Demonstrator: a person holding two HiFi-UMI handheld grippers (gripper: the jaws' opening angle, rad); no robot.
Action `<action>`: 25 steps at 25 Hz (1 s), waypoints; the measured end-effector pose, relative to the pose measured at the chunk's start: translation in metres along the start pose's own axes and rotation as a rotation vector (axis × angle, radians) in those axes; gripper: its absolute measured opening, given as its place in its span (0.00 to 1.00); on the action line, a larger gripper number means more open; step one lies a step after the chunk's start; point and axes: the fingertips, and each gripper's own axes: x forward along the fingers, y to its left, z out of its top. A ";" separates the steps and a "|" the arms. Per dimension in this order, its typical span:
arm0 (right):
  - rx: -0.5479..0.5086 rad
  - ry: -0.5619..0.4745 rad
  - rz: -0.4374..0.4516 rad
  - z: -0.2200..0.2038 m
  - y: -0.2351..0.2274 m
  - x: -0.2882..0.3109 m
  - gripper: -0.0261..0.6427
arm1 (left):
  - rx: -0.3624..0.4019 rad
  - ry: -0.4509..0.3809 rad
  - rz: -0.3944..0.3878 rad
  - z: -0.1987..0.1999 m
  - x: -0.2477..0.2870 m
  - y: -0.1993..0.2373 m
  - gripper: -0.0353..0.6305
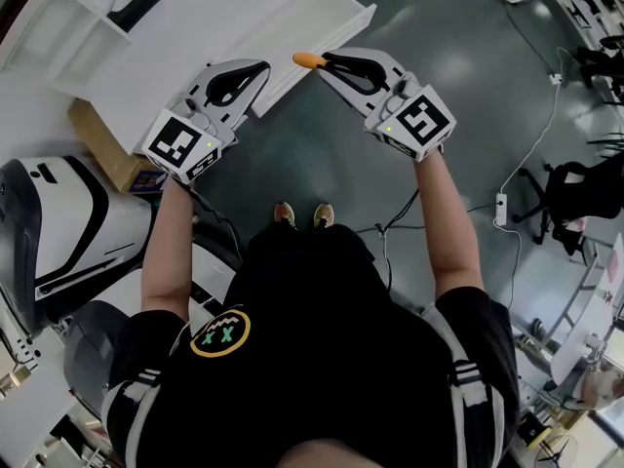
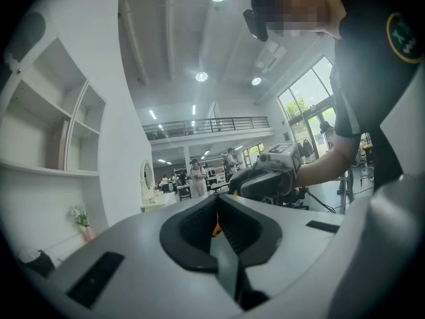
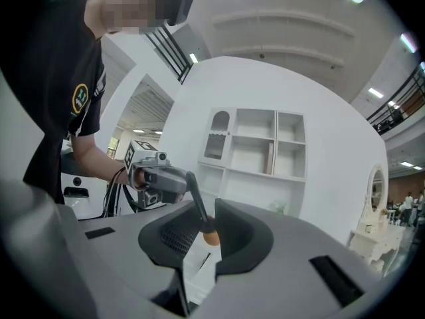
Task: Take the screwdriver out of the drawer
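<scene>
Step in hand: you were at the tail of the take-out. Judging by how things lay, the lift from the drawer (image 1: 336, 13) was done and only the carry-off or set-down remained.
Right gripper (image 1: 327, 63): your jaws were nearly together, pinching the screwdriver (image 1: 309, 60) by its dark shank, with the orange end poking out past the tips.
Left gripper (image 1: 258, 69): your jaws were closed together with nothing between them. It hung just beside the right one, tips facing it.
Screwdriver: it was up in the air in your right grip, off the drawer's near corner and over the grey floor (image 1: 390, 27), touching neither.
Drawer: it stood pulled out from the white cabinet (image 1: 195, 37). From the head view it looked empty, though its inside was too washed out to be sure.
Next move: this called for a steady pinch, since the hold was on a thin round shank that could swivel. You needed a clear surface before letting go.
</scene>
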 end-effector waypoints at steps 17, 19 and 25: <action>0.019 -0.005 -0.015 0.001 0.001 0.018 0.17 | 0.000 -0.026 0.004 0.000 -0.012 0.018 0.08; 0.017 -0.005 -0.015 0.002 0.001 0.018 0.17 | 0.000 -0.027 0.002 0.001 -0.012 0.017 0.08; 0.015 -0.006 -0.015 0.004 0.006 0.018 0.17 | 0.002 -0.025 -0.005 0.001 -0.016 0.013 0.08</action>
